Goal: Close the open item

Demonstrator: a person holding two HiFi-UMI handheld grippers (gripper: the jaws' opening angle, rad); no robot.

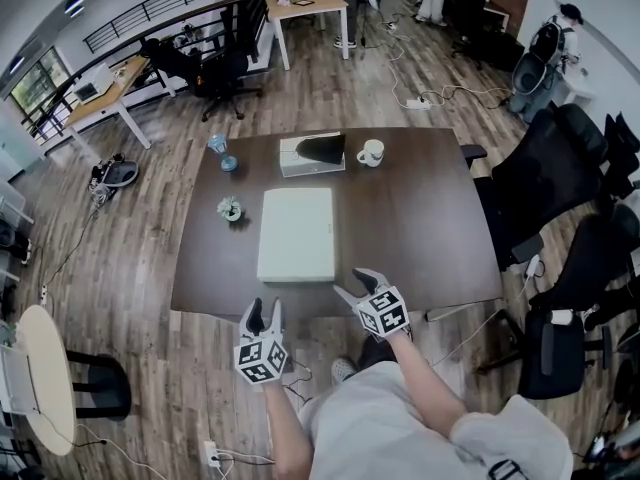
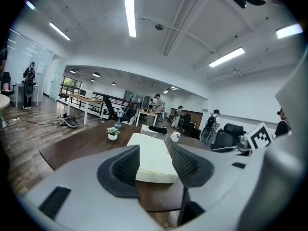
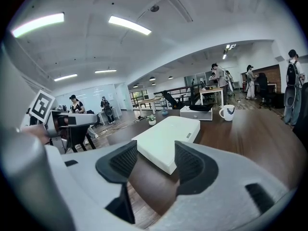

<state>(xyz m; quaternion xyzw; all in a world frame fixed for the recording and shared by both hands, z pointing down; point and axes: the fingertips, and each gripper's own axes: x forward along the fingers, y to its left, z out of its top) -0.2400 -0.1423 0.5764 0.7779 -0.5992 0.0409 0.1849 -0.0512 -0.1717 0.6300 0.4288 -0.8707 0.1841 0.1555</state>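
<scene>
A flat white case (image 1: 297, 234) lies in the middle of the dark brown table (image 1: 420, 228), its top flat and level. Both grippers hover at the table's near edge, short of the case. My left gripper (image 1: 264, 313) stands open and holds nothing; in the left gripper view the case (image 2: 154, 158) shows beyond the gap of the left gripper (image 2: 155, 160). My right gripper (image 1: 358, 284) is open too, just off the case's near right corner. In the right gripper view the case (image 3: 168, 136) lies ahead of the right gripper (image 3: 156, 160), untouched.
At the table's far side stand a white box with a black thing on it (image 1: 313, 154), a white mug (image 1: 371, 152), a blue glass piece (image 1: 221, 152) and a small potted plant (image 1: 231, 209). Black office chairs (image 1: 545, 183) crowd the right side.
</scene>
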